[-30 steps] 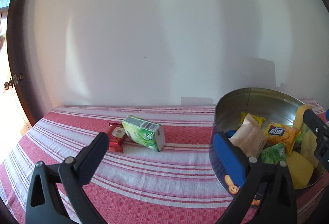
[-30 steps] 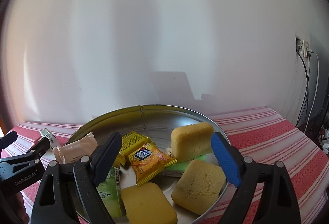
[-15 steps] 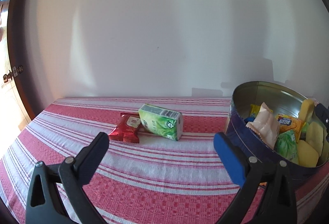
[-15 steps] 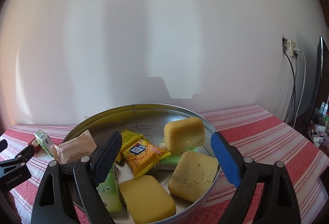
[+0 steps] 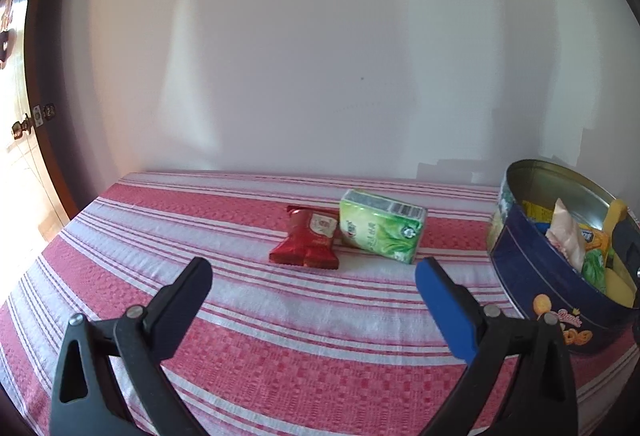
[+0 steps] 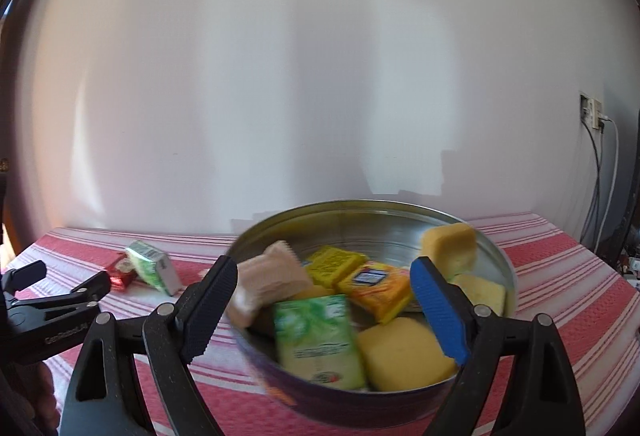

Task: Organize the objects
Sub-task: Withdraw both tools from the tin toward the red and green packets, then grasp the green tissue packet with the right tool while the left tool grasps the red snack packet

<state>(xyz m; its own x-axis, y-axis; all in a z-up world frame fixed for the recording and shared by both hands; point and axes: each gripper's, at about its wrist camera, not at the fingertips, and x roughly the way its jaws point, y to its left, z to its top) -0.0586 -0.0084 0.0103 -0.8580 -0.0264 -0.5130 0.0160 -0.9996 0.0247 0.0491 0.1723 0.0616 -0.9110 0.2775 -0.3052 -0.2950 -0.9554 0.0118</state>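
A red snack packet (image 5: 307, 239) and a green tissue pack (image 5: 381, 230) lie side by side on the red-striped tablecloth (image 5: 248, 316), ahead of my left gripper (image 5: 314, 286), which is open and holds nothing. A round blue tin (image 5: 548, 284) stands to their right. In the right wrist view the tin (image 6: 460, 220) holds yellow sponge cakes (image 6: 404, 350), a green pack (image 6: 318, 340), orange and yellow packets and a beige one (image 6: 268, 278). My right gripper (image 6: 324, 288) is open over the tin's near rim, gripping nothing. The left gripper (image 6: 60, 284) shows at the left edge.
A white wall runs along the table's far edge. A door frame (image 5: 44, 140) stands at the left, and a wall socket with cables (image 6: 596, 140) hangs at the far right. The cloth's left and right edges drop off.
My left gripper has swung left, away from the tin, so the red packet and green pack sit ahead of it. In the right wrist view the tin has slid right and looks closer and blurred.
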